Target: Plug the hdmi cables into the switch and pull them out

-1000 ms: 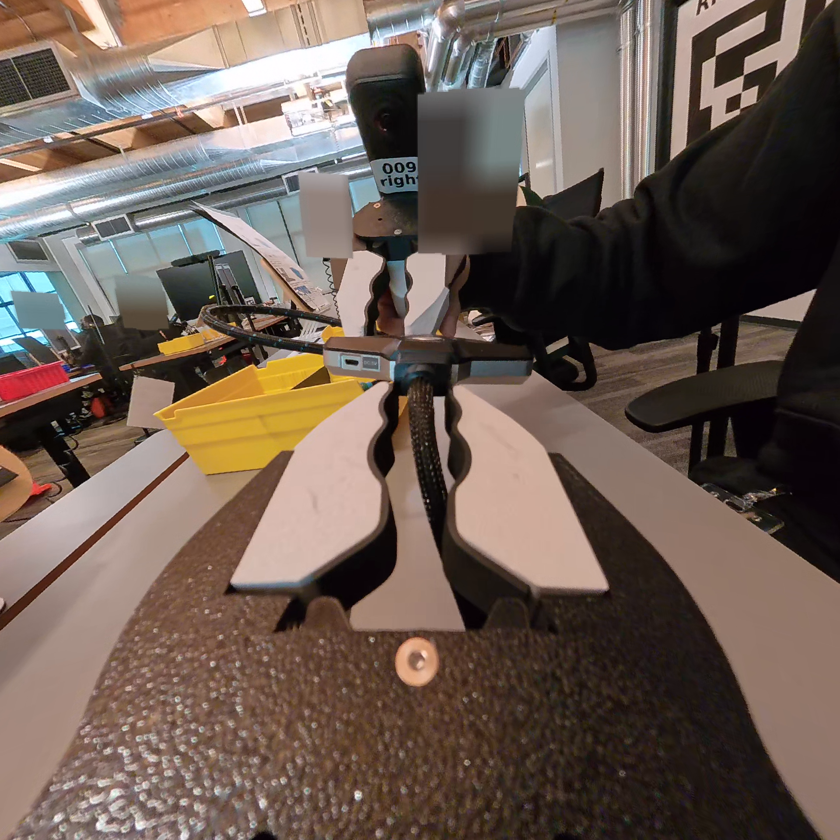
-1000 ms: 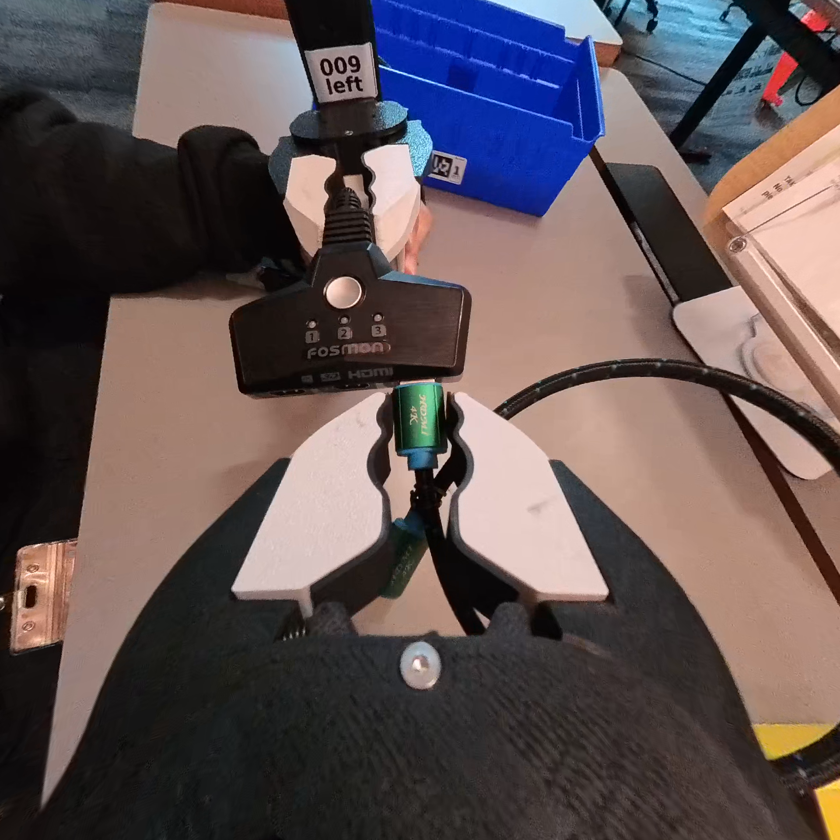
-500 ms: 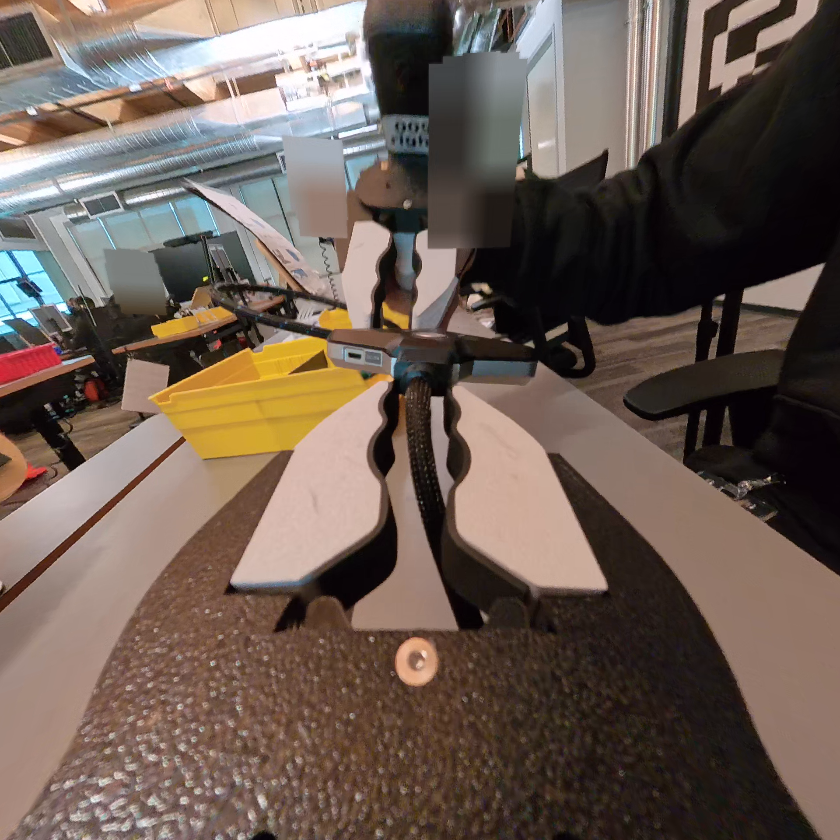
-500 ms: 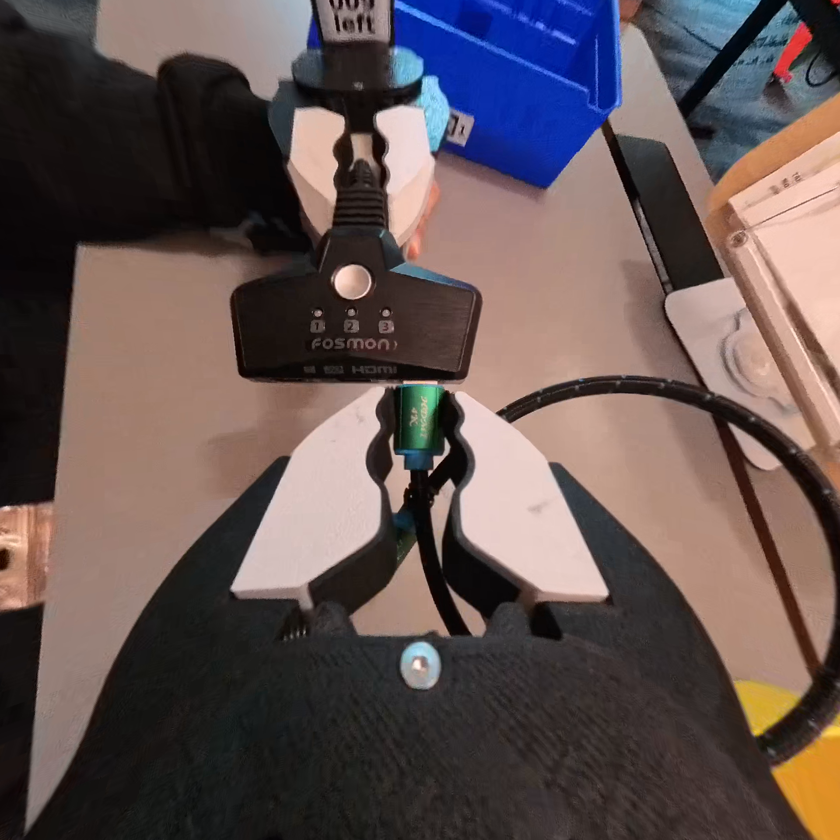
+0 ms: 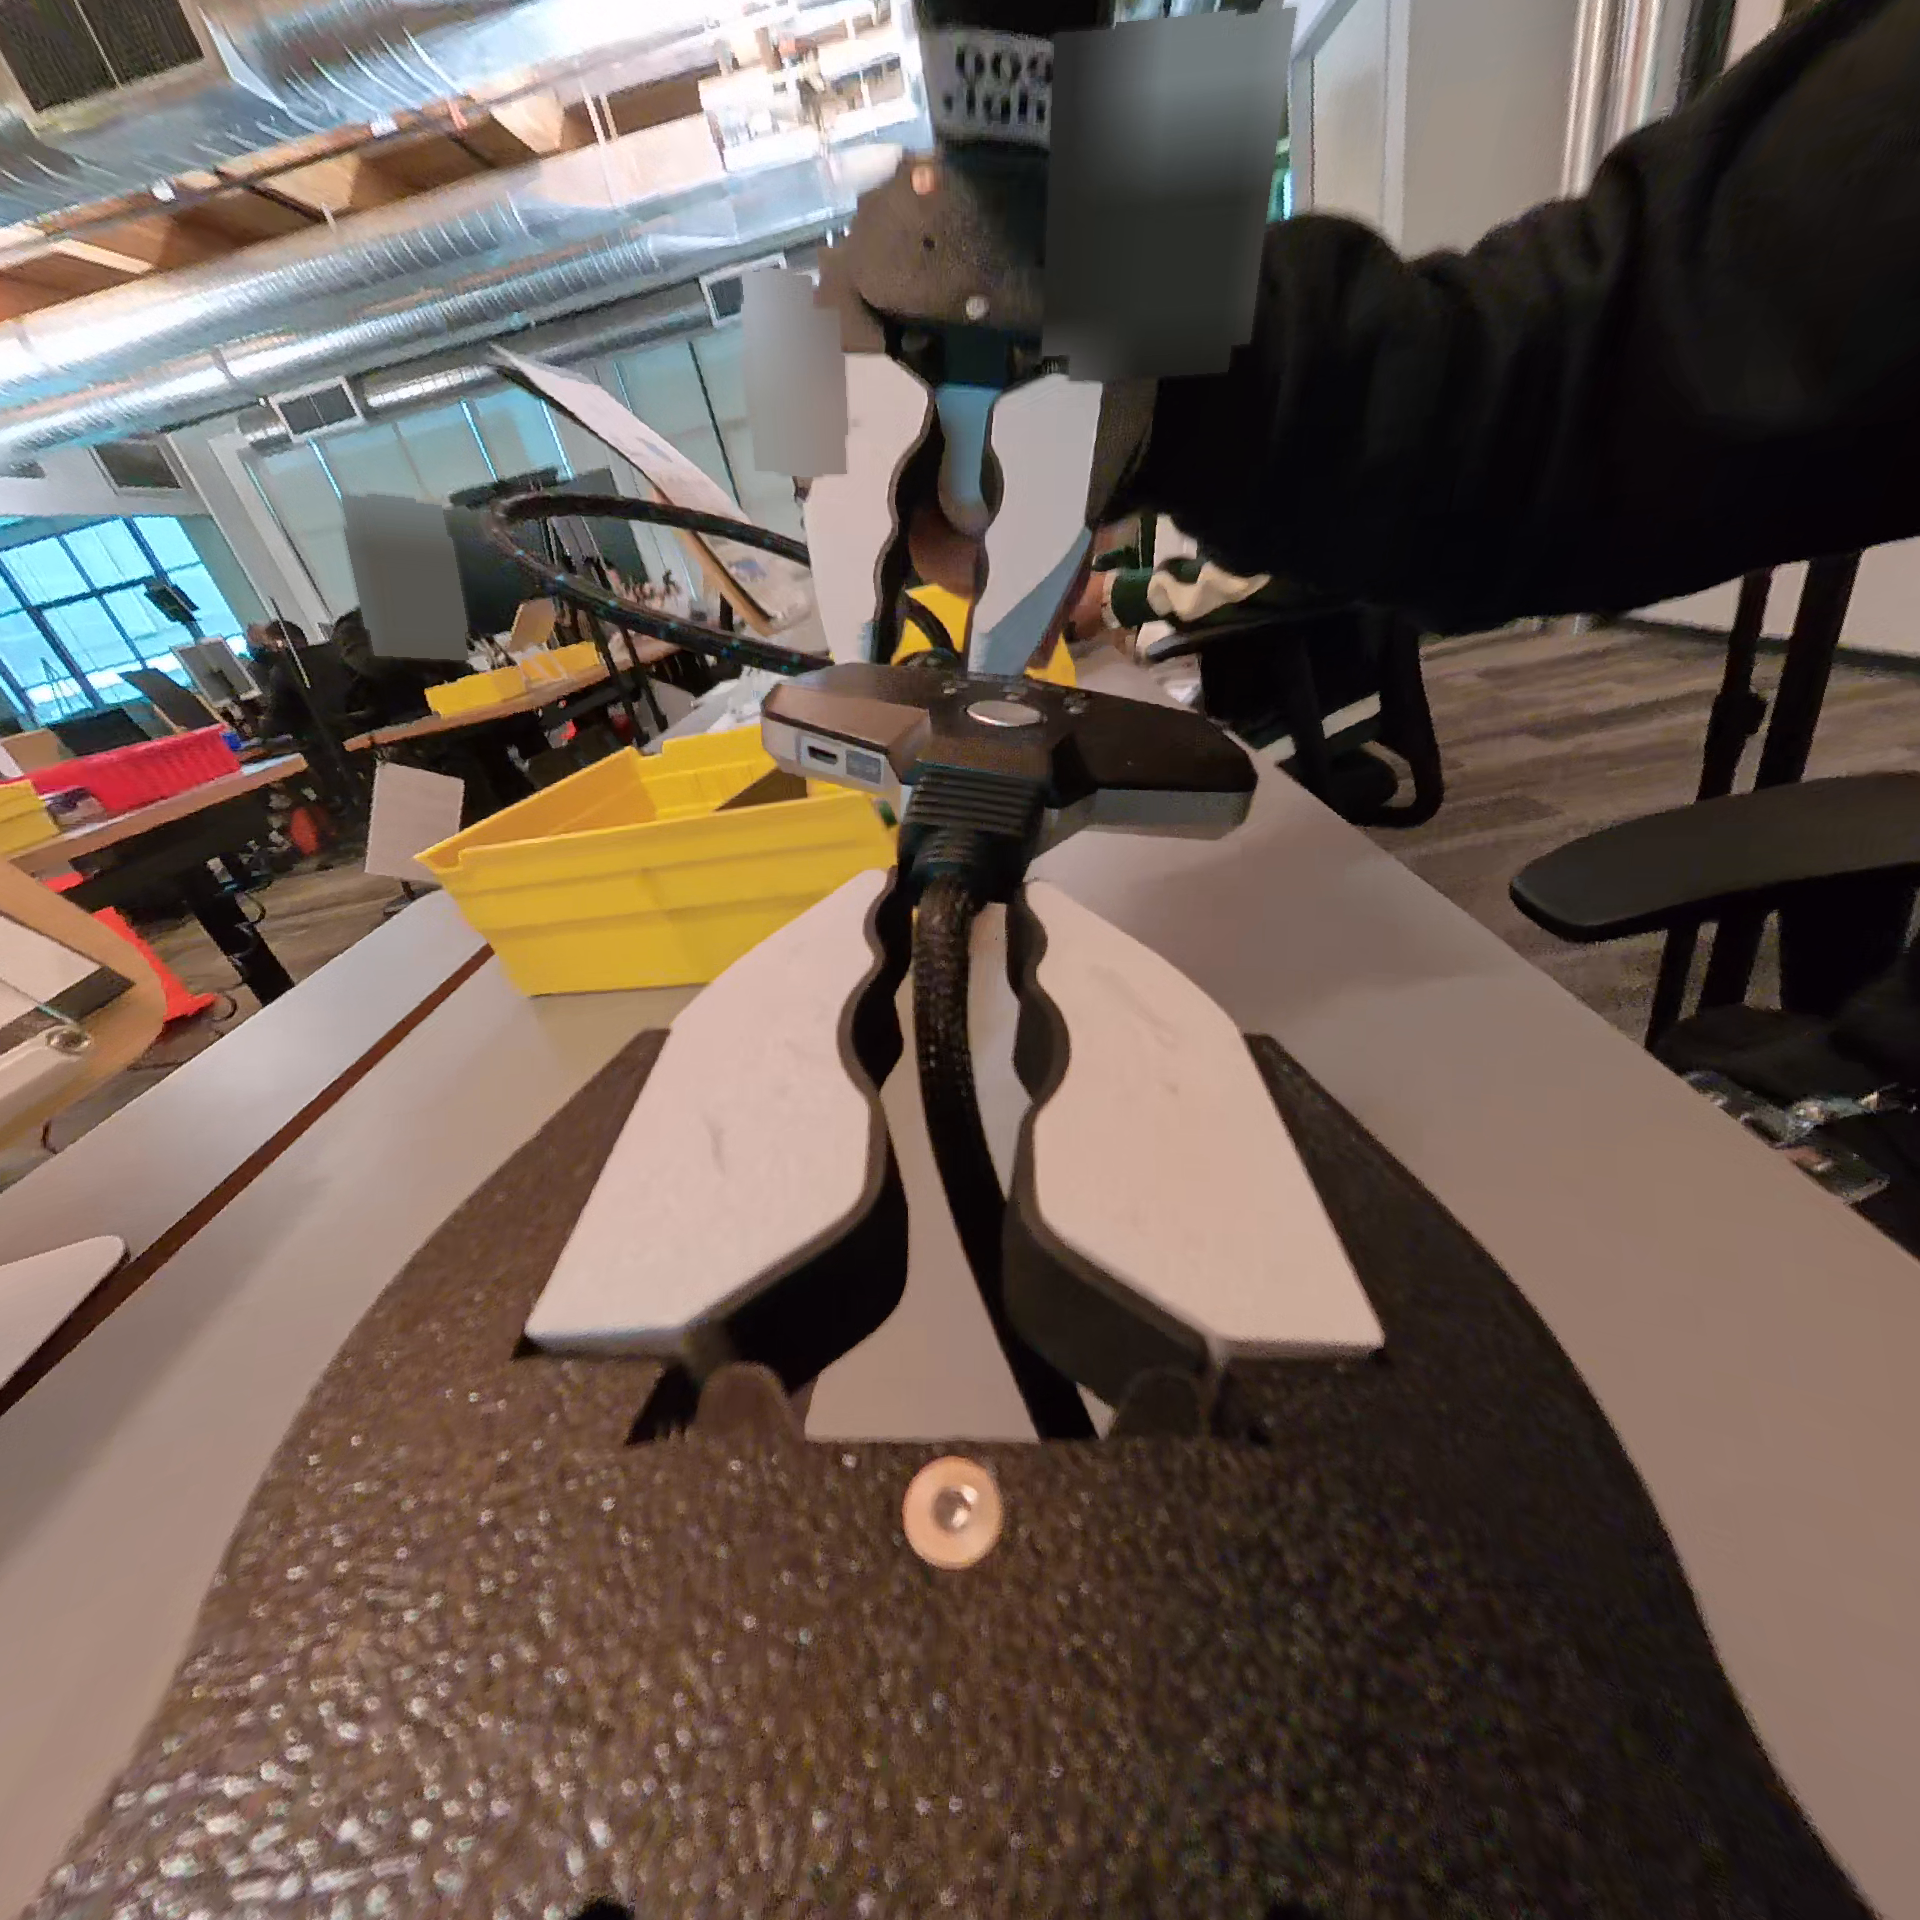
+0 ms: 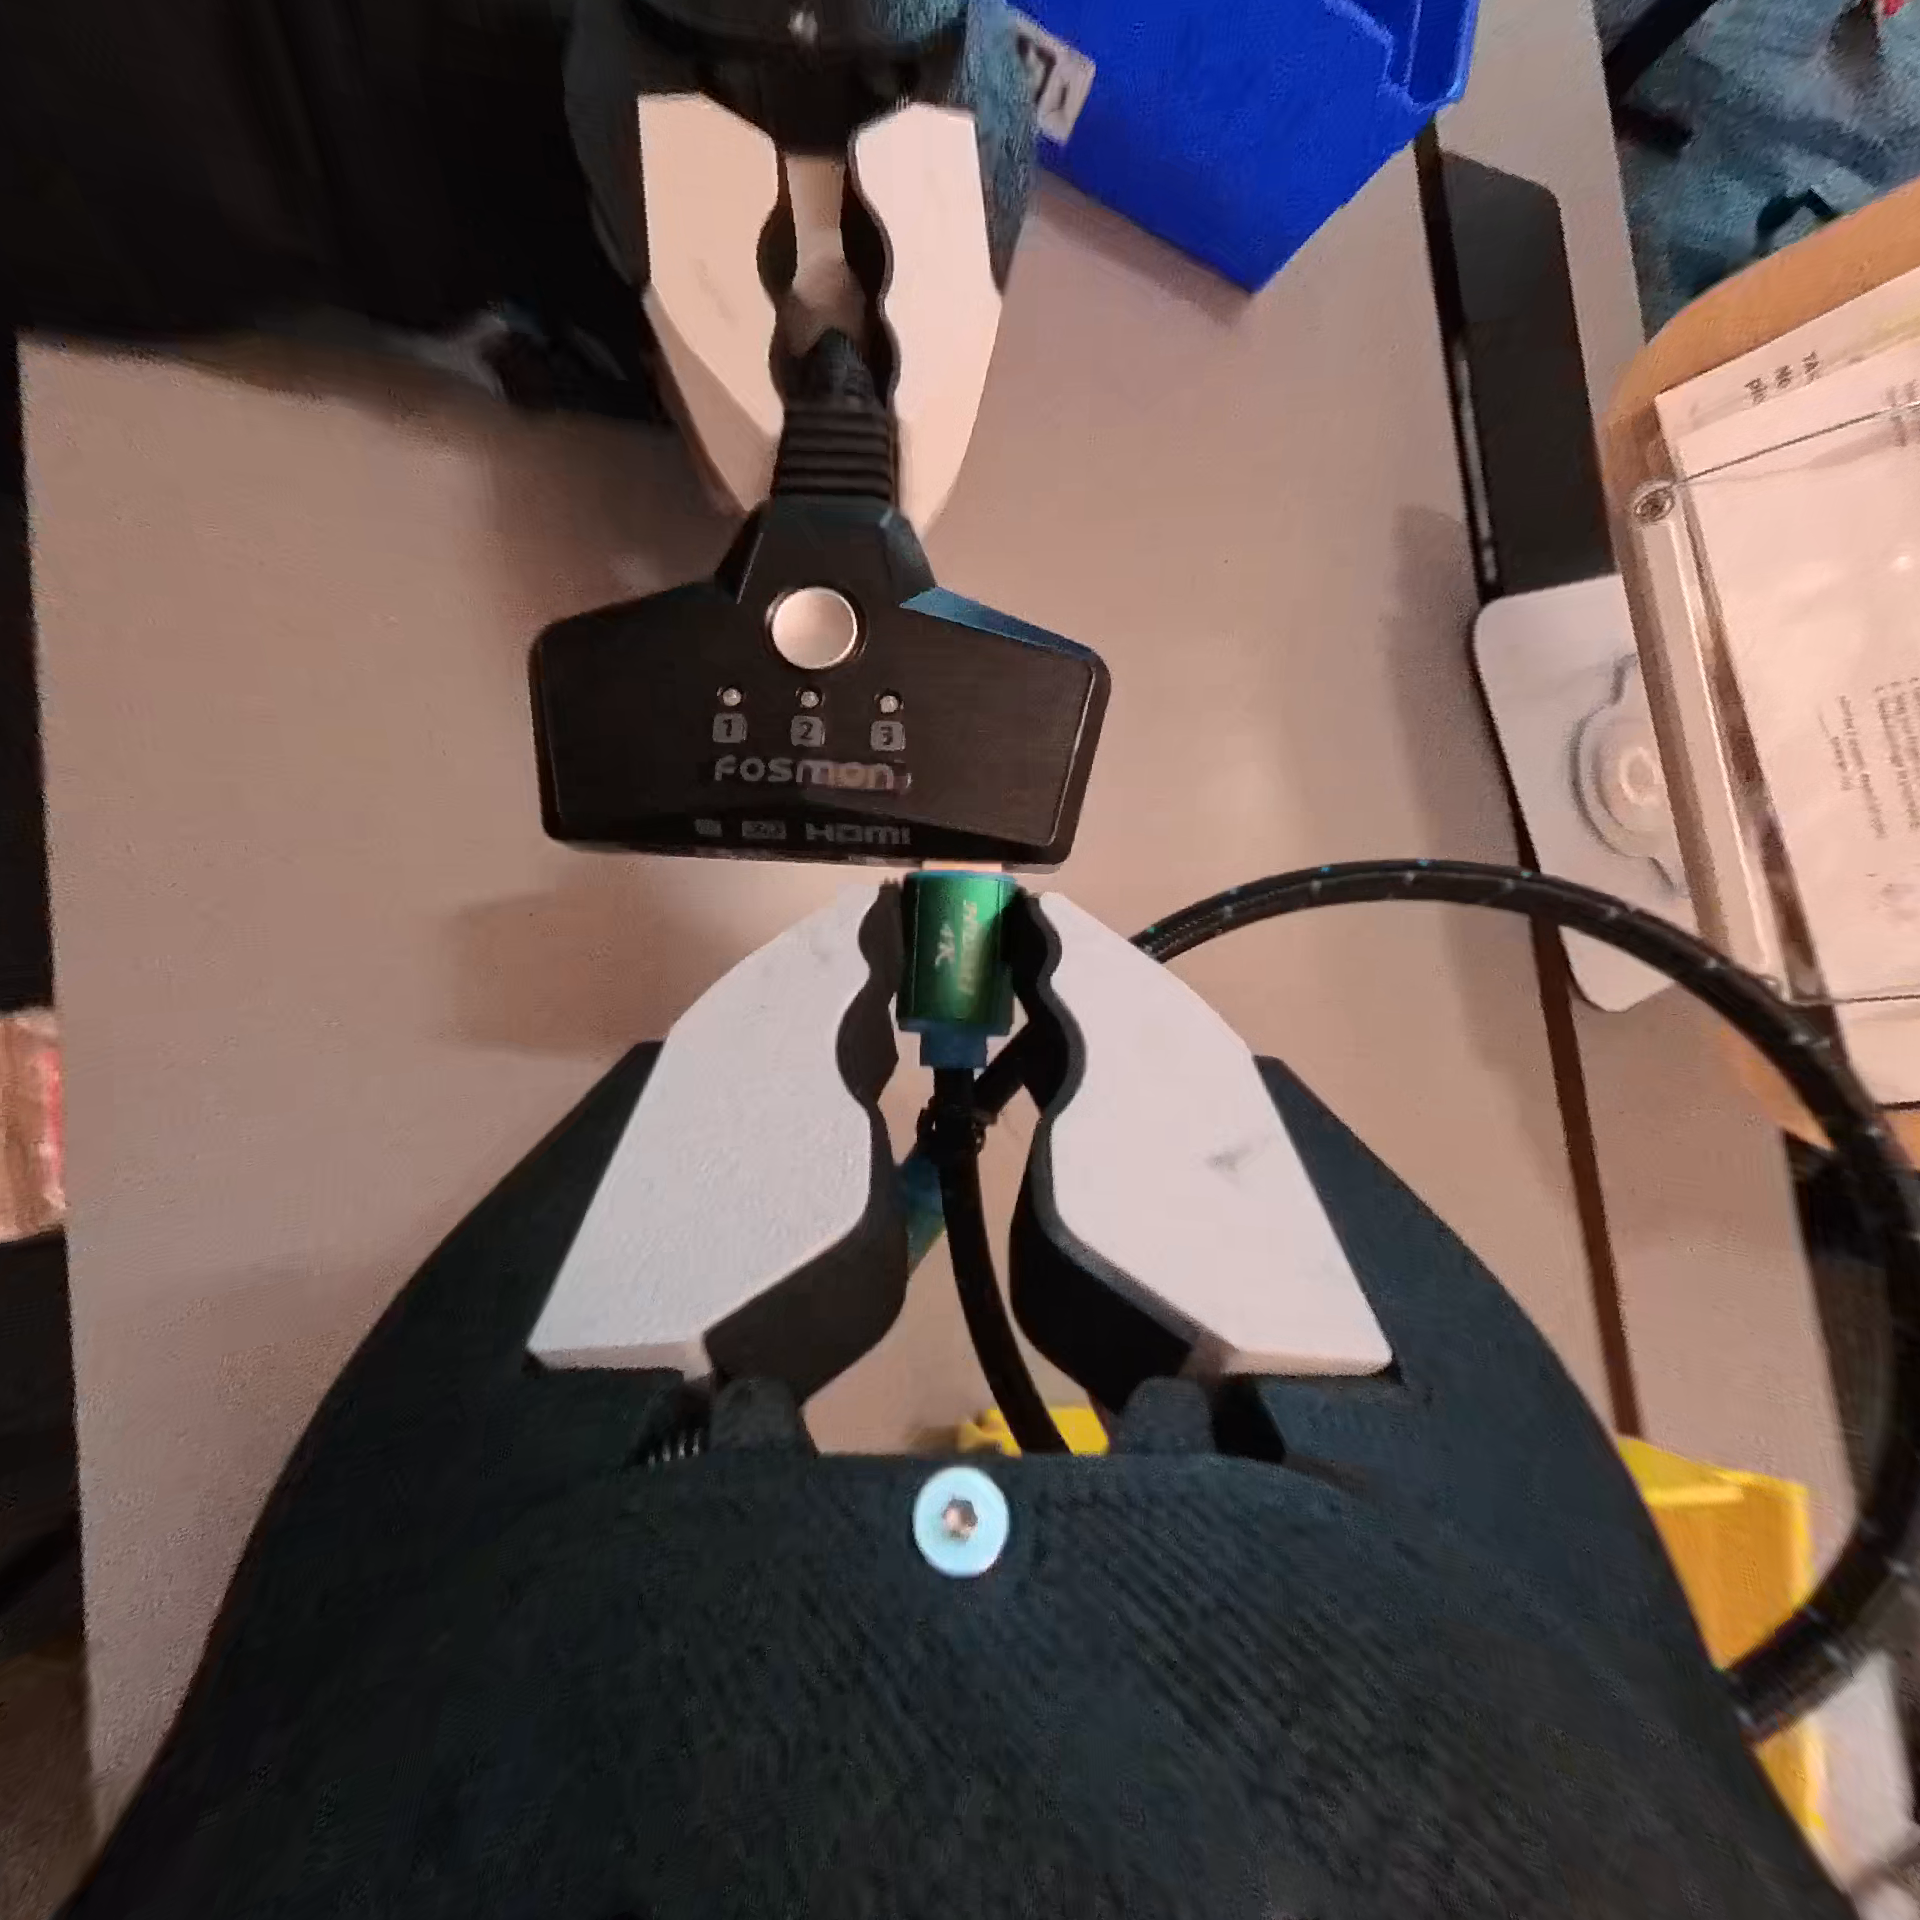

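The black HDMI switch is held off the grey table between the two grippers. My left gripper is shut on the switch's own black braided lead, just behind the switch. My right gripper is shut on a green HDMI plug that sits at the switch's right-hand port, with a thin strip of metal showing at the joint. The plug's black braided cable loops off to the right. The right gripper shows above the switch in the left wrist view, and the left gripper shows beyond it in the right wrist view.
A blue bin stands beyond the switch. A yellow bin stands on the table's far side and shows again in the right wrist view. A clear sign holder with paper stands on a white base. A black office chair is beside the table.
The switch has tipped so the left wrist view now sees its top face, with the right gripper higher above it. A strip of the plug's metal now shows at the port.
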A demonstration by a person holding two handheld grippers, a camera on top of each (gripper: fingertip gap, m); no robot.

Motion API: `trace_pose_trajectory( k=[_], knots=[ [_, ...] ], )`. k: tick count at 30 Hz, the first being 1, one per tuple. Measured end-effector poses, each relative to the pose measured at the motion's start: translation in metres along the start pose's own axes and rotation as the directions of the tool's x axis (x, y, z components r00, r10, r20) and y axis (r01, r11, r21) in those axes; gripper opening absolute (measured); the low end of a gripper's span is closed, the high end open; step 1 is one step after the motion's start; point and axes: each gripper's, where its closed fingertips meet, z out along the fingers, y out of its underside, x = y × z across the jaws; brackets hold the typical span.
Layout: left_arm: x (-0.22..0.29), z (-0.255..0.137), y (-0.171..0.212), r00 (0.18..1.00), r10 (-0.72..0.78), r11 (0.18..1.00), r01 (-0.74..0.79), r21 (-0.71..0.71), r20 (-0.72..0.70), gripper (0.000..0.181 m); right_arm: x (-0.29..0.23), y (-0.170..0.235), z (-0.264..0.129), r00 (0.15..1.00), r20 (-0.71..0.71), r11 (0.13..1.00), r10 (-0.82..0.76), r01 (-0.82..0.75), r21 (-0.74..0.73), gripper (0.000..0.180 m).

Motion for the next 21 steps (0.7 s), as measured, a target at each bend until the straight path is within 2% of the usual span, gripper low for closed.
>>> trace_pose_trajectory(
  k=[1,4,5,6,8,13,15,19,21],
  knots=[
    [-0.001,-0.002,-0.003,1.000,-0.007,1.000,0.007,0.023,-0.003,0.018,-0.001,-0.004,0.000,0.999,0.012,0.998,0.051,-0.052,0.042,0.022],
    [-0.003,-0.005,-0.002,1.000,-0.024,0.999,0.024,0.031,0.003,0.018,-0.005,-0.003,0.005,0.996,0.023,0.994,0.089,-0.090,0.065,0.022],
    [-0.005,-0.005,-0.002,0.999,-0.031,0.999,0.031,0.030,0.013,0.014,-0.005,-0.002,0.006,0.996,0.013,0.993,0.084,-0.085,0.076,0.022],
    [-0.009,-0.007,-0.002,0.998,-0.045,0.998,0.044,0.034,0.038,0.001,-0.008,-0.002,0.007,0.996,0.036,0.993,0.087,-0.089,0.078,0.021],
    [-0.011,-0.010,-0.004,0.997,-0.066,0.996,0.064,0.063,0.036,0.001,-0.018,-0.004,0.010,0.992,0.087,0.992,0.086,-0.093,0.085,0.022],
    [-0.008,-0.005,0.004,0.999,-0.034,0.999,0.034,0.002,0.043,0.002,-0.008,0.009,0.016,0.999,0.009,1.000,0.031,-0.031,-0.002,0.021],
    [-0.004,-0.003,0.004,0.999,-0.032,0.999,0.032,0.003,0.023,0.004,-0.004,0.009,0.011,1.000,-0.008,1.000,0.005,-0.005,-0.011,0.021],
    [0.001,0.000,-0.002,0.999,-0.042,0.998,0.042,0.037,0.004,0.026,0.004,0.009,0.001,0.999,-0.043,0.999,-0.016,0.014,-0.048,0.021],
    [0.002,0.001,-0.004,0.999,-0.042,0.998,0.042,0.046,0.000,0.025,0.004,0.011,0.001,1.000,-0.028,0.999,-0.001,-0.001,-0.047,0.021]
  ],
)
